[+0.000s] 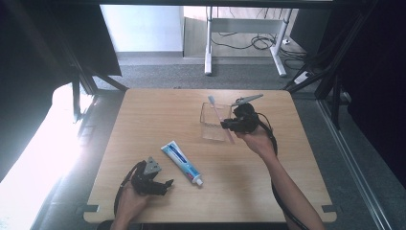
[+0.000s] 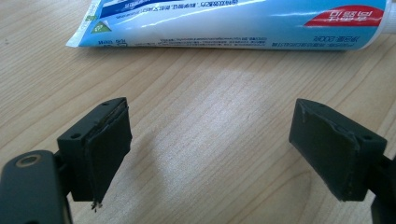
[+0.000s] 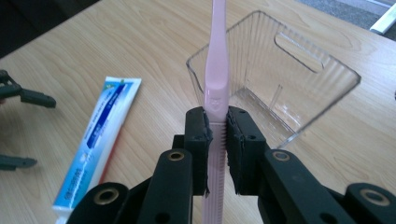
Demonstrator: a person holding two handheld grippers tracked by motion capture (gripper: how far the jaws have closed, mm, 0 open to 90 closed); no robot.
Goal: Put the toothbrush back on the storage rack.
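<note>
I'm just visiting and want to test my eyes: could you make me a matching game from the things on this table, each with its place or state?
Things:
1. toothbrush
2. toothpaste tube
3. clear box
4. left gripper

States:
A. open, holding nothing
B. lying flat on the table
C. clamped in the right gripper
D. standing empty

Pairs: 1-C, 2-B, 3-D, 4-A
</note>
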